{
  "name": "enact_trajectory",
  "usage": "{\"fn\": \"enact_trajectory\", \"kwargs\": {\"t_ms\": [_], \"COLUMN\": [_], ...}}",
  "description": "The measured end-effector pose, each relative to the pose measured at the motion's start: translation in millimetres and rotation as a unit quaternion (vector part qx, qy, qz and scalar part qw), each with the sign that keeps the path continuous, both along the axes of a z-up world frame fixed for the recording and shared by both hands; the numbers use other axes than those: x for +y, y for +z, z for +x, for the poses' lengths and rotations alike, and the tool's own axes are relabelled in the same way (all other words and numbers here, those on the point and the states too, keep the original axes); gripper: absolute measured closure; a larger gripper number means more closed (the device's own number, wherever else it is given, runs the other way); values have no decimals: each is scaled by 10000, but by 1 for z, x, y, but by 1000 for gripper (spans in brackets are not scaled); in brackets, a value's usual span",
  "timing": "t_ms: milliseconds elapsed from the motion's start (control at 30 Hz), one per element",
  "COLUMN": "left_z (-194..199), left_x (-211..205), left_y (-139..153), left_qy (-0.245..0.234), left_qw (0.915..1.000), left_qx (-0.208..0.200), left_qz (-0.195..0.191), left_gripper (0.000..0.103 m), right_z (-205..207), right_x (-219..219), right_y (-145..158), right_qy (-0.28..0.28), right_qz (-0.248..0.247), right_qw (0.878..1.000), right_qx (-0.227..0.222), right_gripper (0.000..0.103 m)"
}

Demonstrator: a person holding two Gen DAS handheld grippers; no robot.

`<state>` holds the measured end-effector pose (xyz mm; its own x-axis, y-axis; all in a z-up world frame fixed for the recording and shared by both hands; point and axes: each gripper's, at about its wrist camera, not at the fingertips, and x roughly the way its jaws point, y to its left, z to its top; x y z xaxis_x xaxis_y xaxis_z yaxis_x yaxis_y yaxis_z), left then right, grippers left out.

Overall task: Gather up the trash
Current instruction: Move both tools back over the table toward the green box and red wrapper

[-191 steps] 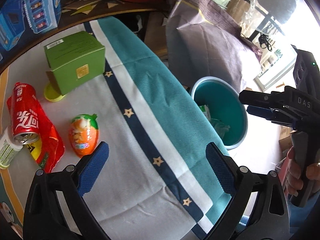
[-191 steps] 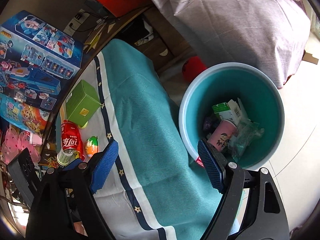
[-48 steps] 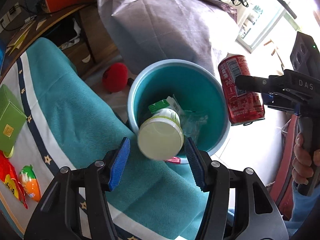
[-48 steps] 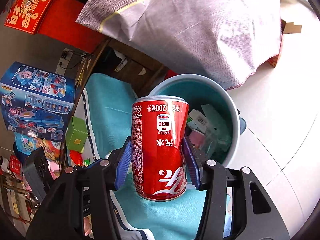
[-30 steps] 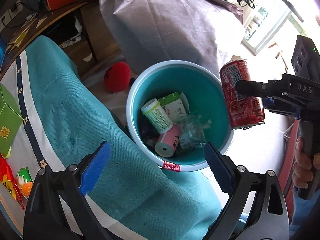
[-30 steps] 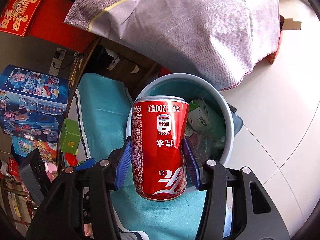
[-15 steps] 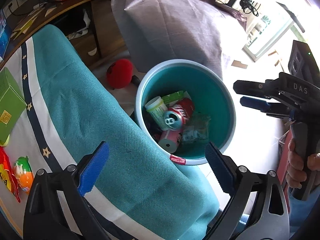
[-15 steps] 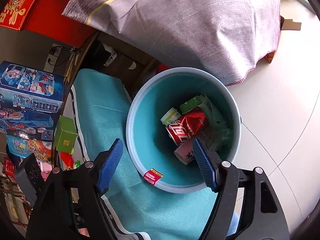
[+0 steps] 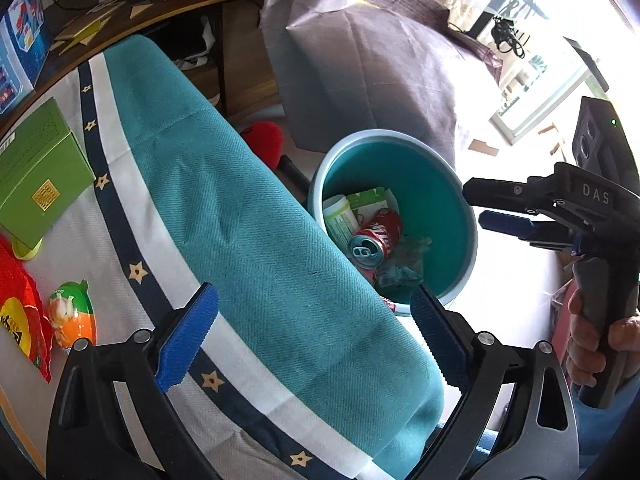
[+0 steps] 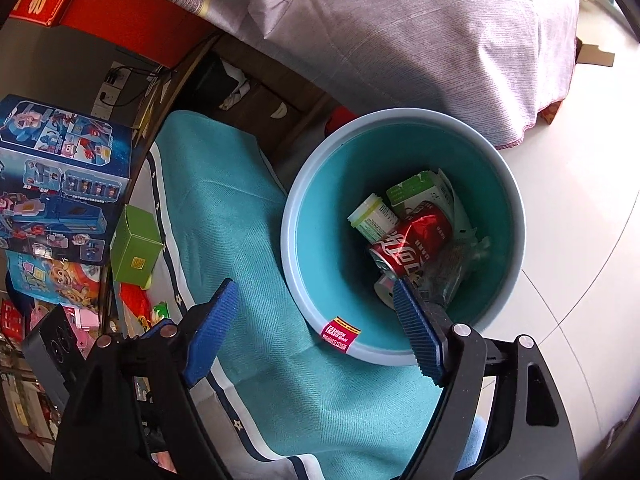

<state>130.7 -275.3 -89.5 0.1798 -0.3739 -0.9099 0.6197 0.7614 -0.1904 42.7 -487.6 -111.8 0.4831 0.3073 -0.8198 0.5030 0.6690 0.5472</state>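
Counter [image 9: 60, 364]: covered by a teal, white and navy star-trimmed cloth [image 9: 256, 216]. Laid on the cloth: a green carton [image 9: 36, 184], a red snack packet [image 9: 20, 312], an orange egg-shaped wrapper [image 9: 74, 314]. Floor [image 10: 580, 208]: pale tile, on which a teal bin [image 10: 316, 216] is stood just beside the counter.

Bright daylight, window glare, fisheye-warped edges

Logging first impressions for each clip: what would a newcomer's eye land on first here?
The teal bin on the pale floor beside the table, with a red soda can lying on its side atop the other trash in it. Next, the bright teal tablecloth draped over the table edge, with a green box and a red packet waiting at its far left.
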Motion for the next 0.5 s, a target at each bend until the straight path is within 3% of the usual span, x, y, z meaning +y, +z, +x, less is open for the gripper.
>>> {"fn": "enact_trajectory", "kwargs": {"t_ms": [500], "left_z": [16], "left_x": [103], "left_y": [7], "left_qy": [906], "left_qw": [9956], "left_qx": [45], "left_qz": [-232], "left_gripper": [6], "right_z": [42], "right_x": [83], "right_y": [18], "right_qy": [786], "right_qz": [-280], "right_qw": [9965], "right_qx": [62], "right_gripper": [27]}}
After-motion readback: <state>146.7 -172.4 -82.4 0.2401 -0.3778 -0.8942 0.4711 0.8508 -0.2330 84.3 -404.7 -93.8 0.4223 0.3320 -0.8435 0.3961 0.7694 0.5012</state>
